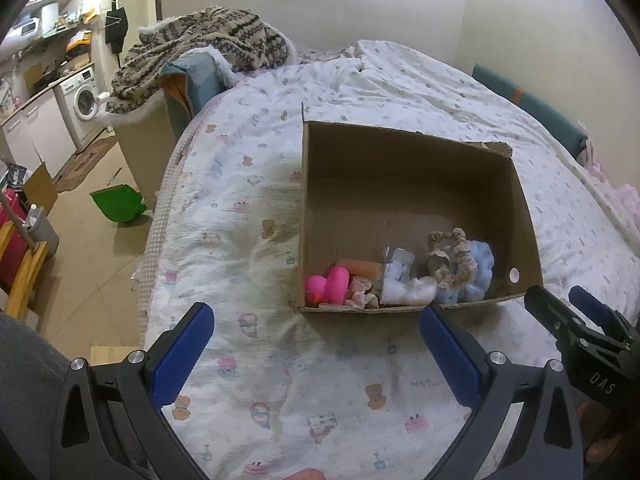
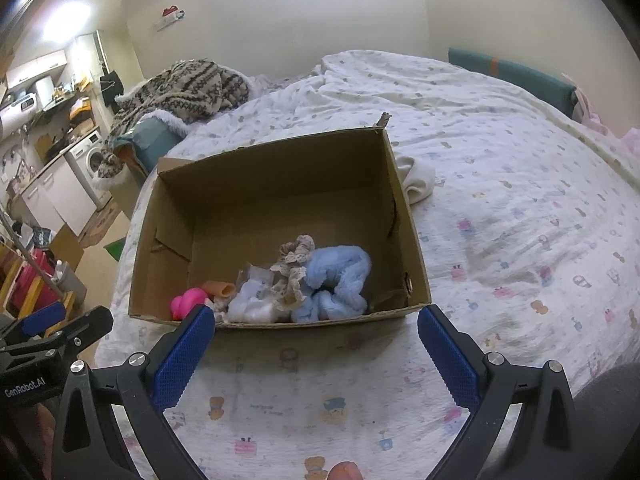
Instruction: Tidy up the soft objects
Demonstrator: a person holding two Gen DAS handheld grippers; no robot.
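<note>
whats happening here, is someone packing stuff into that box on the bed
A person holds two grippers over a bed, and both the left gripper and the right gripper are open and empty. The cardboard box already holds a blue fluffy item, a scrunchie, white socks and a pink toy. A white cloth lies outside the box.

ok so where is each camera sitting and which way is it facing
Left wrist: sits on the left claw, looking forward over the bed at the cardboard box; both blue fingers are spread wide, and the right claw shows at the right edge.
Right wrist: sits on the right claw, facing the same box from nearer its right side; its fingers are spread wide, and the left claw shows at lower left.
Shared: the box, the pink toy, the blue fluffy item, the bed, the knitted blanket.
</note>
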